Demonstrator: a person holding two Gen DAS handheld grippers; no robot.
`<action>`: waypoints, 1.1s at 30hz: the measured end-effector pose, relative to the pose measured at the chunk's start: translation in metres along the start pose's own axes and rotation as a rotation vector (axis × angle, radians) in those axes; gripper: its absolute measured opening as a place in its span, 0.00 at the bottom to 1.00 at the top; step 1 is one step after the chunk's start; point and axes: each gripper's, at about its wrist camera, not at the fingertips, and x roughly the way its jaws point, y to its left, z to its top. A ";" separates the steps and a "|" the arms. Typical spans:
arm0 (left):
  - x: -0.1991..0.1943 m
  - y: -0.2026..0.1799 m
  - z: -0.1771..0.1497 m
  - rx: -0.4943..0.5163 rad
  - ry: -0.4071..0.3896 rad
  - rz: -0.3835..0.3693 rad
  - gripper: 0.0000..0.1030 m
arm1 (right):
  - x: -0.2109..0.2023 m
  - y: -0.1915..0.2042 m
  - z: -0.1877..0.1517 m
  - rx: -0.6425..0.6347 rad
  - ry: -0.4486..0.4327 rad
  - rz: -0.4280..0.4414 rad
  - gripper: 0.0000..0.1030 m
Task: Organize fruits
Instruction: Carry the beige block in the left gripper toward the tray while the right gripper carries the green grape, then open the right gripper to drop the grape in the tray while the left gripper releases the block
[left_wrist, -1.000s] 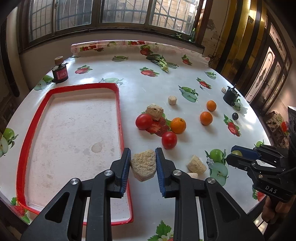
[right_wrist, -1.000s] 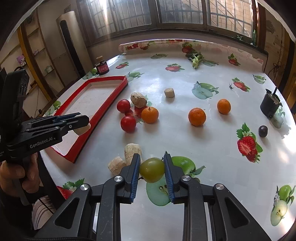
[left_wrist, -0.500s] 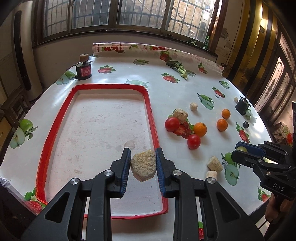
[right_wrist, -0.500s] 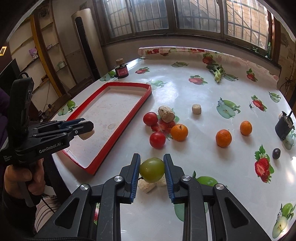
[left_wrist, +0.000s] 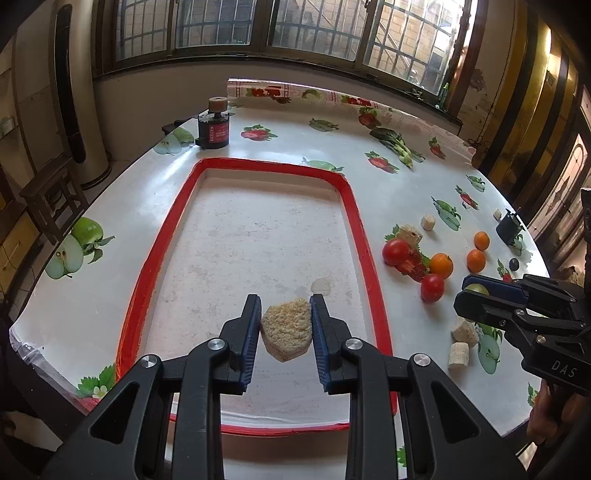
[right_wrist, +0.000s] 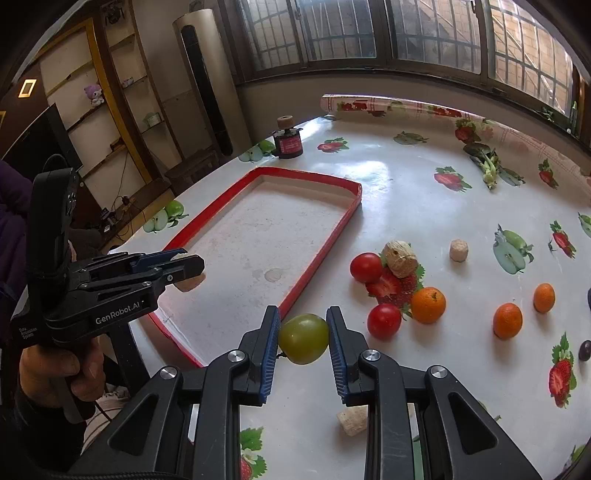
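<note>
My left gripper (left_wrist: 285, 325) is shut on a beige crumbly chunk (left_wrist: 286, 328) and holds it above the near end of the red-rimmed tray (left_wrist: 356, 206). My right gripper (right_wrist: 303, 338) is shut on a green grape-like fruit (right_wrist: 303, 338), held above the table just right of the tray's near corner (right_wrist: 314, 266). On the table lie two red tomatoes (right_wrist: 365, 266) (right_wrist: 384, 320) and three small oranges (right_wrist: 428, 305) (right_wrist: 507, 320) (right_wrist: 544, 297). A dark grape (right_wrist: 585, 350) lies at the far right. The right gripper also shows in the left wrist view (left_wrist: 476, 291).
Beige cork-like chunks lie on the table (right_wrist: 399, 253) (right_wrist: 458, 250) (right_wrist: 351, 421) (left_wrist: 463, 329). A dark jar with a cork lid (left_wrist: 214, 127) stands behind the tray. A small black object (left_wrist: 509, 226) sits at the far right. The table edge curves close on the left.
My left gripper has carried the beige chunk leftward, from beside the tray's right rim to over the tray's near end. My right gripper has moved left toward the tray with the green fruit.
</note>
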 end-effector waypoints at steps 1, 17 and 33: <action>0.000 0.003 0.000 -0.004 0.001 0.008 0.23 | 0.005 0.003 0.003 -0.001 0.001 0.017 0.25; 0.032 0.047 0.000 -0.049 0.061 0.070 0.23 | 0.105 0.032 0.048 -0.018 0.079 0.112 0.25; 0.056 0.046 -0.004 -0.044 0.111 0.117 0.32 | 0.149 0.026 0.050 -0.041 0.146 0.080 0.40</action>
